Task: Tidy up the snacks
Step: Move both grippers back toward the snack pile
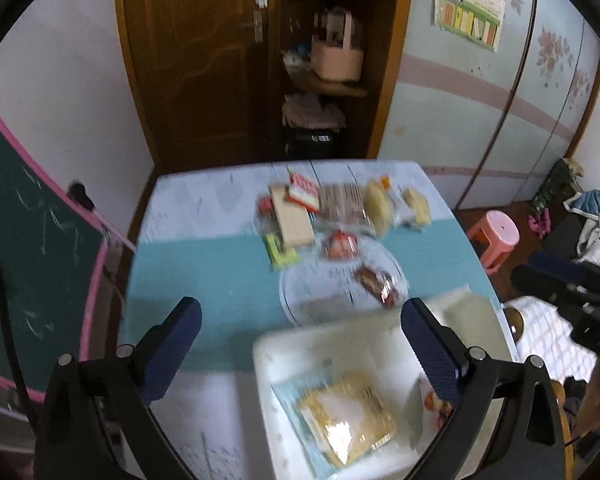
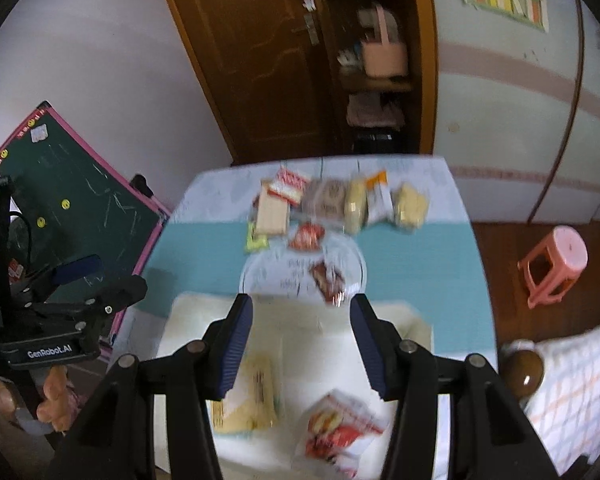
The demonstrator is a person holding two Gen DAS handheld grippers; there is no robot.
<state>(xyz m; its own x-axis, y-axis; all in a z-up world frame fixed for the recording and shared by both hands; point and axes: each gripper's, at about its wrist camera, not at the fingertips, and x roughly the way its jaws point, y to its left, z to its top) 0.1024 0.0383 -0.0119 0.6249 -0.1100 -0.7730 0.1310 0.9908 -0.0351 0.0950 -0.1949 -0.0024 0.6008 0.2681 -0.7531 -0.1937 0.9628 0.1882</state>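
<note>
Two wrist views look down over a table [image 1: 204, 264] covered in a cloth banded pale blue-white and teal, set against a wooden door [image 1: 196, 60] and open shelves. The largest thing on it is a white box [image 1: 284, 364] at the near edge, directly below both grippers; inside lie a flat yellowish packet [image 1: 348, 416] on its left side and a red-and-white packet [image 2: 340, 428] on its right (both blurred, so no print can be read). Beyond the box sits a clear round plate [image 1: 300, 292] holding a dark red wrapped snack [image 1: 380, 284], with a smaller red packet [image 1: 340, 244] at its far rim. Farther back, a row of snacks [image 1: 340, 204] stretches across the table: a tan box, a red-and-white box, a brown striped pack, pale yellow breads and a small green packet at the left end. The left gripper [image 1: 300, 344] hangs above the white box with its blue-padded jaws spread wide and nothing between them. The right gripper [image 2: 300, 344] hangs over the same box, jaws parted about halfway and likewise holding nothing. A green chalkboard [image 2: 76, 204] with a pink frame leans at the left, and a pink stool [image 2: 556, 268] stands on the floor to the right.
</note>
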